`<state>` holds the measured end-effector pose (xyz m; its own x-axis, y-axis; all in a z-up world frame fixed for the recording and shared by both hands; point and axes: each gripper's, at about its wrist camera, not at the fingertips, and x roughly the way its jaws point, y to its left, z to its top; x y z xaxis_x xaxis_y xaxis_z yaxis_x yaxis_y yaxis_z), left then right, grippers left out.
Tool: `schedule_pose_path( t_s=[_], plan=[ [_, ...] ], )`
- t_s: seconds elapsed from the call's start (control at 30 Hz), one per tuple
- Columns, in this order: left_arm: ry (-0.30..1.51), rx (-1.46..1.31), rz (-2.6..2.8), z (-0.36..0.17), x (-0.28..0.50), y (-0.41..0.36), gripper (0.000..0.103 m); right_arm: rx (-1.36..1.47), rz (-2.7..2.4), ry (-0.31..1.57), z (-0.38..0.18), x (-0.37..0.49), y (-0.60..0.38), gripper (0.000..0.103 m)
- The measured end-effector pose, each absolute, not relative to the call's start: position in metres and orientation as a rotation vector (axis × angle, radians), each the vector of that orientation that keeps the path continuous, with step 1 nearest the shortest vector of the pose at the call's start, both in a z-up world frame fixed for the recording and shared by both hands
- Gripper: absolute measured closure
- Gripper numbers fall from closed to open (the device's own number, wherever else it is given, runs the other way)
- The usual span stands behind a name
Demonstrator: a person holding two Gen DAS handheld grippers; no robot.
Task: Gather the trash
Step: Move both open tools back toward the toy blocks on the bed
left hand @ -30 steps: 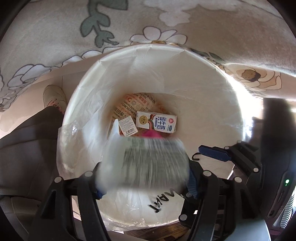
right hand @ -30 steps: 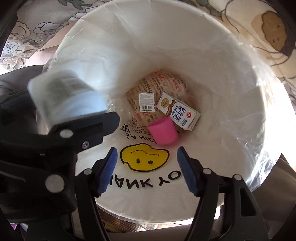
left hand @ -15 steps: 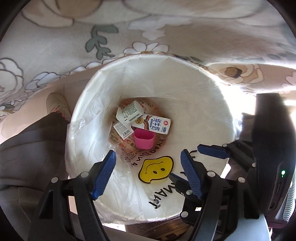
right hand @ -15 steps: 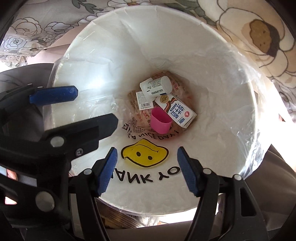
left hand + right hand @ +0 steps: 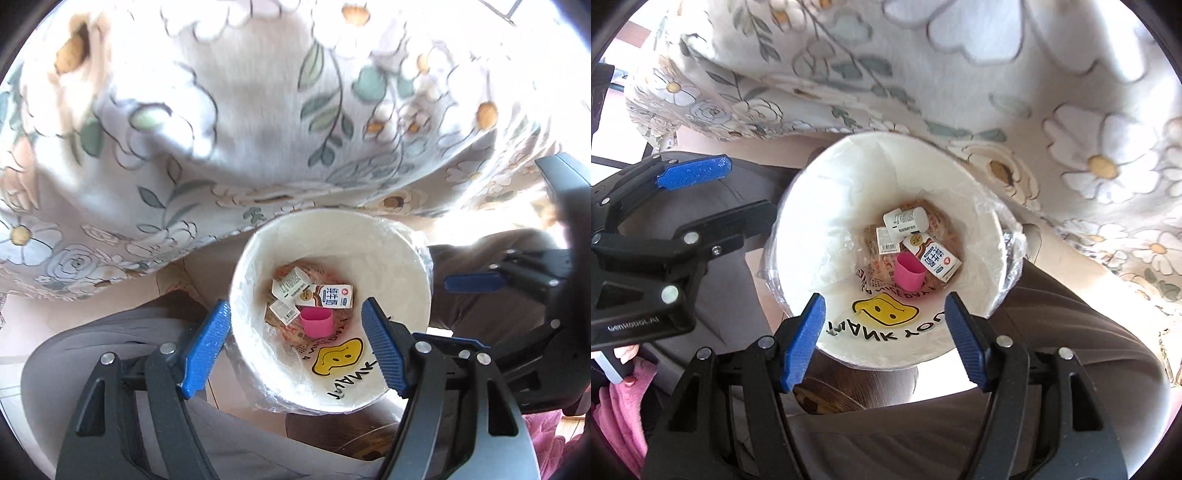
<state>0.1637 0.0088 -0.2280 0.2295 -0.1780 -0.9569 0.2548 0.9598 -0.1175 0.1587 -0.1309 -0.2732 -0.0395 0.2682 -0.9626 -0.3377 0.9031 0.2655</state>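
Both tongs hang empty over the bin (image 5: 391, 243) — left gripper (image 5: 295, 347) spreading, right gripper (image 5: 882, 336) spread — trash straight below.

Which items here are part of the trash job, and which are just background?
Job:
- bin with its liner
- white bottle, milk carton, pink cup, printed wrapper, all inside the bin
- left claw, opening, nothing in it
- right claw, open, nothing in it

Background:
- floral cloth
- person's trouser legs
- pink fabric
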Motion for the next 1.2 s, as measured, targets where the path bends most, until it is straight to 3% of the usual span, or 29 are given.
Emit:
schedule_pose_path(
  t_s=[0.4, 0.73, 1.2],
  plan=[
    [1.092, 0.179, -0.269, -0.120, 0.150, 0.023, 0.021, -0.118, 0.482, 1.311, -0.149, 0.151, -0.149, 0.034],
    [0.947, 0.111, -0.241, -0.039, 0.176, 0.043, 0.017, -0.102, 0.436, 1.120, -0.055, 0.166, -0.165, 0.033],
    [0.876, 0.054, -0.160, -0.004, 0.273, 0.043, 0.016, 0.055, 0.379, 0.924, 0.018, 0.246, -0.178, 0.031]
  ],
)
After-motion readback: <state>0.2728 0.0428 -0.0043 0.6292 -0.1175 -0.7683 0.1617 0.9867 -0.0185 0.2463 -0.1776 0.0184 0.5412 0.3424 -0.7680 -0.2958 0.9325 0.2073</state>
